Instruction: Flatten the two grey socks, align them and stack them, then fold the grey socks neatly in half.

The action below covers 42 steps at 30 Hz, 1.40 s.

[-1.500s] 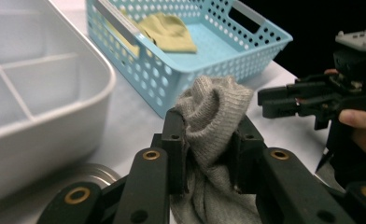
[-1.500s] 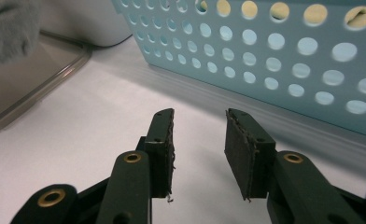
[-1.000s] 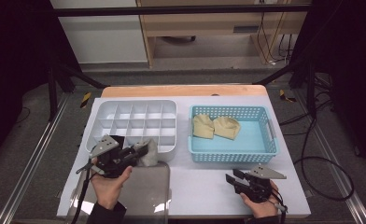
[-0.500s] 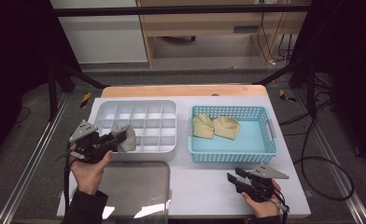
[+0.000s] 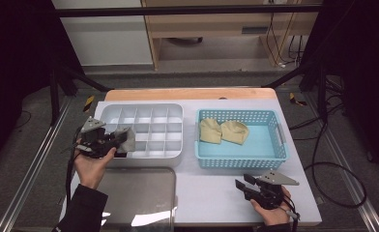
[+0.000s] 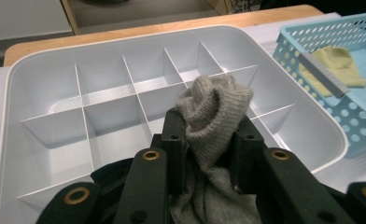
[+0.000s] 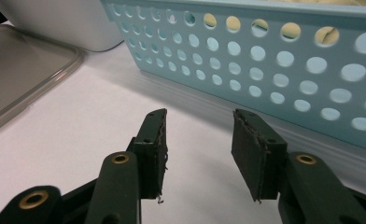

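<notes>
A: Grey knitted sock (image 6: 212,122), rolled up, clamped between the jaws of the left gripper (image 5: 111,143). Held above the white divided organiser tray (image 6: 31,84), at its near-left corner in the high view. Not yet inside any compartment.

B: Noted. Jaws partly closed, pads pressing both flanks of the roll; loose end hanging down behind the pads. Tray cells all bare in the left gripper view.

A: Right gripper (image 5: 248,183) parked low over the white counter (image 5: 211,193), just in front of the blue perforated basket (image 5: 272,157). Jaws (image 7: 197,154) apart, nothing between them, just been easing wider.

B: Two yellow socks (image 5: 224,131) lying in the basket, touching. Clear plastic lid (image 5: 134,193) flat on the counter below the tray.

A: Risks, as a judgement: roll looks bulkier than one cell. Likely to straddle a divider or perch on top if released off-centre.

B: Also the hanging tail: could catch a partition wall and unroll on the way down. Possibly snagging on a pad at release, dragging the sock back out.
</notes>
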Tool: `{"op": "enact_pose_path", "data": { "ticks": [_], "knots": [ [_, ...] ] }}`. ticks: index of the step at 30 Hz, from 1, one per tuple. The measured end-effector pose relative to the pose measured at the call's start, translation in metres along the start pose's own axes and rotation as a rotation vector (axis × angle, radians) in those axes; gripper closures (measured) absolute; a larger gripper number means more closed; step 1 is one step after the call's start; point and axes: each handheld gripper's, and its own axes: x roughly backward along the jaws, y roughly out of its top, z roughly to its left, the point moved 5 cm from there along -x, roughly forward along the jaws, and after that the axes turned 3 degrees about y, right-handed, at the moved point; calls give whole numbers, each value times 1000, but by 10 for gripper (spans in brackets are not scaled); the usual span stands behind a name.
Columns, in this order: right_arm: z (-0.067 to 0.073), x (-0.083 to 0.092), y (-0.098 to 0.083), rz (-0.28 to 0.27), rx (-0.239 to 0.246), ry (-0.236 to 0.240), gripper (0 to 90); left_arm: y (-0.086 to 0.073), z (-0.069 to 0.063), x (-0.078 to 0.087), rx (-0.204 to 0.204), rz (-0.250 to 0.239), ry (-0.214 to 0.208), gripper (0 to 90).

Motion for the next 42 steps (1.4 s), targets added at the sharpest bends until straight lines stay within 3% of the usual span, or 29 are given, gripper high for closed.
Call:
{"op": "enact_pose_path", "data": {
  "ticks": [10,17,24,42],
  "knots": [
    [-2,1,-1,-2,-5,0,556,-6,5,-29,-42,107,51,710],
    [-2,1,-1,-3,-8,0,556,-15,6,-47,-43,169,41,710],
    [-1,2,-1,-6,-5,3,557,-23,-1,-62,-57,225,36,710],
    [0,0,-1,-8,-4,7,558,-38,-12,-76,-57,275,2,709]
  ]
}}
